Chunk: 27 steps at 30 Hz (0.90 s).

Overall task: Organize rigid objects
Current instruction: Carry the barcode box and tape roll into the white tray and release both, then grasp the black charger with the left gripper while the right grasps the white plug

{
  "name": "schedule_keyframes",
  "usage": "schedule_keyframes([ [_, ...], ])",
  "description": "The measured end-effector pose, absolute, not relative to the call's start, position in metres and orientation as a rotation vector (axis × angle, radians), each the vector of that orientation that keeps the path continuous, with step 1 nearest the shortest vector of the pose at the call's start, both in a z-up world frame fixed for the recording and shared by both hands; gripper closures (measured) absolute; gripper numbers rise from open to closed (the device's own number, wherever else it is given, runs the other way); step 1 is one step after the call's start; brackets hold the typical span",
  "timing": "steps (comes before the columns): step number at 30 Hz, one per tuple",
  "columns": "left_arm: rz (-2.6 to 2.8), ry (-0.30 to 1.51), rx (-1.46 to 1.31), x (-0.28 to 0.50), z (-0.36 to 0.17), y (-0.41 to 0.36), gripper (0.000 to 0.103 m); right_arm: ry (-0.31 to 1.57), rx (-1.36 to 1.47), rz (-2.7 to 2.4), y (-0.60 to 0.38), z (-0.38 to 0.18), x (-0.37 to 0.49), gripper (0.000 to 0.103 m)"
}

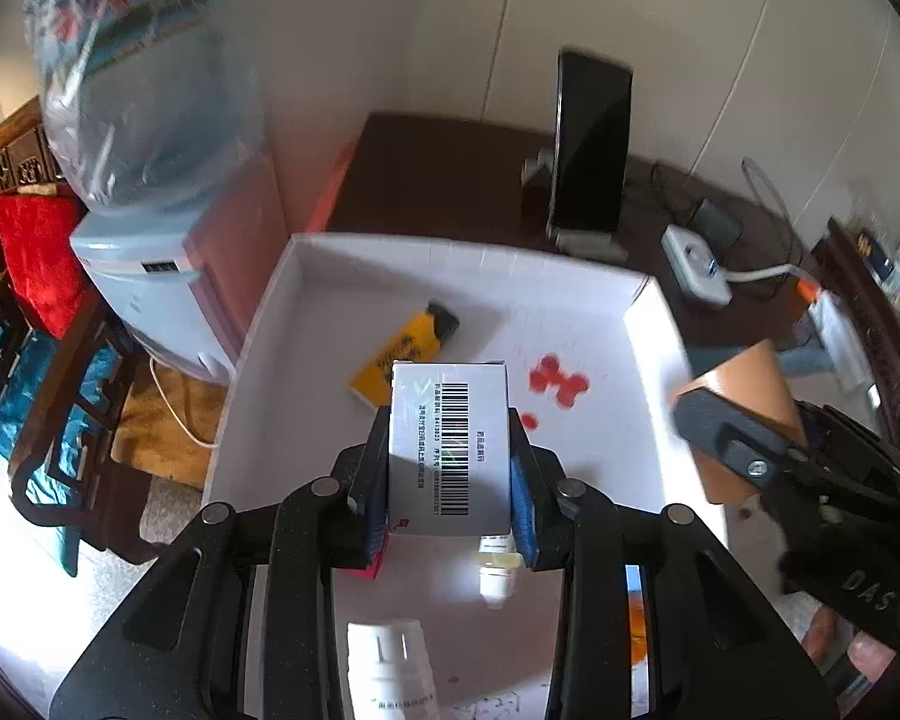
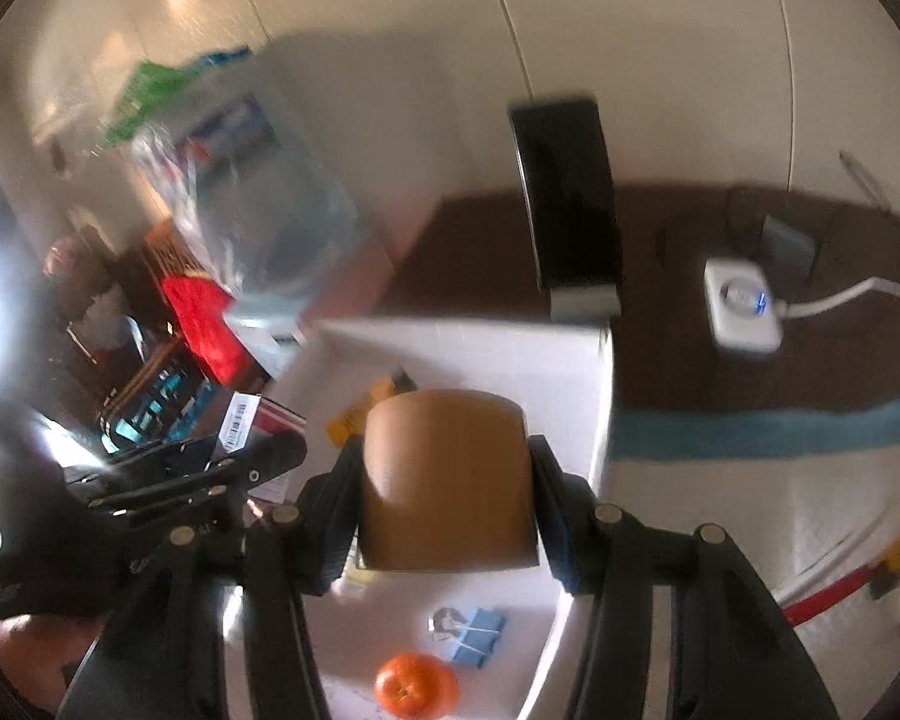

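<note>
My left gripper [image 1: 450, 468] is shut on a white barcode box [image 1: 450, 444] and holds it above the open white box [image 1: 306, 312]. My right gripper [image 2: 444, 480] is shut on an orange-brown block [image 2: 447, 480], held over the same white box [image 2: 510, 354]; block and gripper also show at the right of the left wrist view [image 1: 744, 396]. In the white box lie a yellow utility knife [image 1: 405, 354], red discs [image 1: 558, 381], a small dropper bottle [image 1: 497, 570], a white bottle [image 1: 393, 666], blue binder clips [image 2: 474, 636] and an orange fruit [image 2: 417, 684].
The white box sits on a dark desk [image 1: 438, 174] with a black phone on a stand [image 1: 591, 150] and a white power strip [image 1: 696, 267]. A water dispenser [image 1: 144, 276] and a wooden chair with a red cushion [image 1: 36, 264] stand to the left.
</note>
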<state>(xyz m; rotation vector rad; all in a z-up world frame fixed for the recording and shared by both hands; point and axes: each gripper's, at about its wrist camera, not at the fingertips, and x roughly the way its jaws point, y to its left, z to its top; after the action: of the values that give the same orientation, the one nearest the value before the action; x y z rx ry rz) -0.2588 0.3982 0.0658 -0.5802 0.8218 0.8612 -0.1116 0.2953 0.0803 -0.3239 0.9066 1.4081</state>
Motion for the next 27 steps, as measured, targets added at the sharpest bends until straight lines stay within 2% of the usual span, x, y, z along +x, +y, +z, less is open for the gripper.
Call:
schedule_keyframes([
  [7,0.856,0.859,-0.601,-0.255,0.049,0.404,0.069,0.938,-0.366,1.384,0.302,0.056,-0.117,0.051],
  [9,0.85,0.848,-0.61,-0.256,0.05,0.406,0.053,0.92,-0.352,1.385,0.303,0.057,-0.115,0.044],
  [11,0.893,0.822,-0.604,-0.262,0.054,0.407,0.031,0.911,-0.34,1.362,0.302,0.059,-0.111,0.026],
  [12,0.906,0.805,-0.61,-0.267,0.055,0.409,0.023,0.922,-0.325,1.36,0.301,0.059,-0.107,0.019],
  [13,0.915,0.779,-0.624,-0.273,0.057,0.411,0.008,0.939,-0.305,1.376,0.3,0.059,-0.104,0.007],
  [14,0.929,0.763,-0.631,-0.278,0.059,0.411,0.0,0.94,-0.297,1.39,0.299,0.061,-0.103,0.0],
  [21,1.036,0.673,-0.527,-0.299,0.094,0.389,0.0,0.795,-0.274,1.353,0.273,0.09,-0.116,0.0],
  [27,1.022,0.604,-0.486,-0.308,0.126,0.367,0.0,0.747,-0.23,1.358,0.253,0.115,-0.122,0.0],
])
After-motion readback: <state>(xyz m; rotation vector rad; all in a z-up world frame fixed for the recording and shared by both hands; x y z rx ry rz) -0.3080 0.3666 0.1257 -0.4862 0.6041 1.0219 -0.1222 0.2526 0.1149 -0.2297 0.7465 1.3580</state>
